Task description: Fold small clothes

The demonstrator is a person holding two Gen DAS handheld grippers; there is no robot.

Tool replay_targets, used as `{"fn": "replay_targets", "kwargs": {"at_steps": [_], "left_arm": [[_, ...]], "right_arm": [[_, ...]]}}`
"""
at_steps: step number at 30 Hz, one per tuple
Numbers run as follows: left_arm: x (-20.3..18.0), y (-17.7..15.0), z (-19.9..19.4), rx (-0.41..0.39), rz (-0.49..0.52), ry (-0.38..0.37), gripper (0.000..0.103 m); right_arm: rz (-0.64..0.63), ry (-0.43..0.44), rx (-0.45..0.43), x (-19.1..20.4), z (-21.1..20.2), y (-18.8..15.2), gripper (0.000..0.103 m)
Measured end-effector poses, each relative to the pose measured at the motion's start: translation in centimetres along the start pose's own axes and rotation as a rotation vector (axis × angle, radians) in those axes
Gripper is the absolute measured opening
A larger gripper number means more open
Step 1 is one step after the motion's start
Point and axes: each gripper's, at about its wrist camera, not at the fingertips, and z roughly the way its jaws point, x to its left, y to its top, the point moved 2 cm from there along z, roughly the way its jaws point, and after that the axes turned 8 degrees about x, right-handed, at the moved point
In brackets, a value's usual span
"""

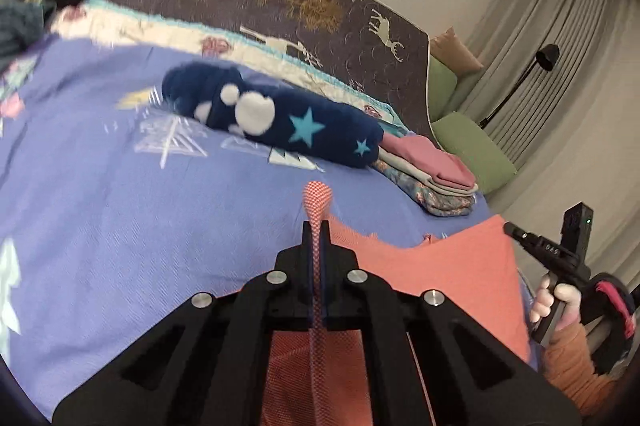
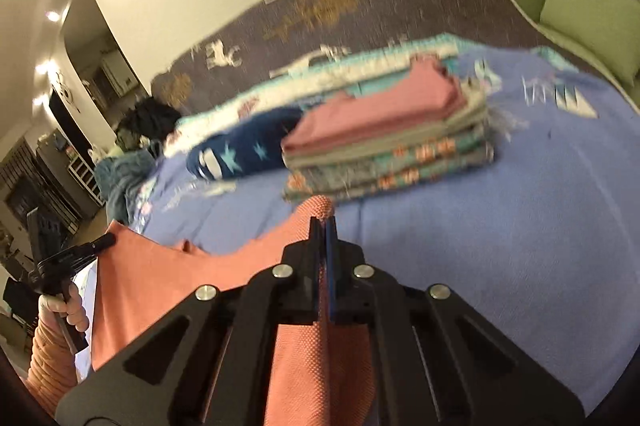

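Plainly "DAS" marks the right gripper (image 1: 510,227) (clamping coral garment (image 1: 440,266)).

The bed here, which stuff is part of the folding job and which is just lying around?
Job: orange garment, pinched by left gripper and right gripper; folded stack.
Lying about: navy star plush, green cushions, floor lamp.

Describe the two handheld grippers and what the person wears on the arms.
Both the left gripper and right gripper are matte black, with angular linkage arms, round silver pivot bolts and blue-lined inner finger faces. The right one carries white lettering and a small green light. Ribbed orange sleeves cover the arms.
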Motion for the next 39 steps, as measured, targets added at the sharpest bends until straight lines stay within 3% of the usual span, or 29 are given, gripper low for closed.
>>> {"fn": "replay_targets", "kwargs": {"at_steps": [2,4,5,7,10,12,15,17,18,20,21,23,24,29,34,39], "left_arm": [[0.2,0.2,0.9,0.01,0.032,0.065,0.003],[1.3,-0.5,3.1,0.091,0.033,0.163,0.012],[1.6,-0.9,3.6,0.114,0.025,0.18,0.014],[1.7,-2.0,3.6,0.142,0.023,0.175,0.019],[0.6,-3.4,1.0,0.114,0.057,0.196,0.036],[-0.8,-4.6,-1.5,0.081,0.069,0.179,0.038],[-3.8,-7.4,-4.4,0.08,0.104,0.082,0.038],[-5.9,-9.6,-5.2,0.113,0.135,-0.006,0.038],[-6.9,-11.1,-5.3,0.154,0.13,-0.092,0.038],[-7.6,-13.4,-4.6,0.231,0.101,-0.187,0.038],[-7.6,-14.9,-3.6,0.284,0.096,-0.159,0.038],[-6.9,-17.2,-1.7,0.371,0.112,-0.013,0.032],[-6.9,-17.8,-2.0,0.33,0.141,0.002,0.031],[-9.9,-17.2,-3.1,0.332,0.2,0.146,0.031],[-17.7,-16.9,-2.4,0.303,0.373,0.041,0.031],[-26.1,-18.6,3.3,0.364,0.553,-0.005,0.032]], "right_arm": [[0.007,-0.033,0.01,-0.6,0.8,0.3,0.005],[0.04,-0.09,0.071,-1.8,2.7,-0.1,0.01],[0.059,-0.107,0.102,-2.2,3.2,-0.6,0.016],[0.08,-0.095,0.126,-2.7,2.8,-1.8,0.018],[0.055,-0.084,0.108,-2.3,0.2,-3.4,0.024],[0.056,-0.044,0.098,-2.0,-2.3,-5.0,0.026],[0.057,0.016,0.102,-1.5,-5.8,-8.4,0.027],[0.062,0.085,0.119,-1.1,-7.6,-10.8,0.027],[0.063,0.123,0.134,-0.8,-8.0,-11.8,0.027],[0.049,0.239,0.208,-0.5,-8.4,-14.4,0.032],[0.039,0.254,0.234,-0.5,-8.5,-15.5,0.033],[0.049,0.198,0.277,-1.0,-8.1,-17.5,0.029],[0.073,0.196,0.277,-1.4,-8.2,-17.9,0.022],[0.132,0.177,0.229,-2.5,-9.5,-17.6,0.015],[0.148,0.19,0.195,-3.8,-10.3,-16.9,0.015],[0.147,0.171,0.185,-5.6,-10.5,-14.0,0.016]]}}
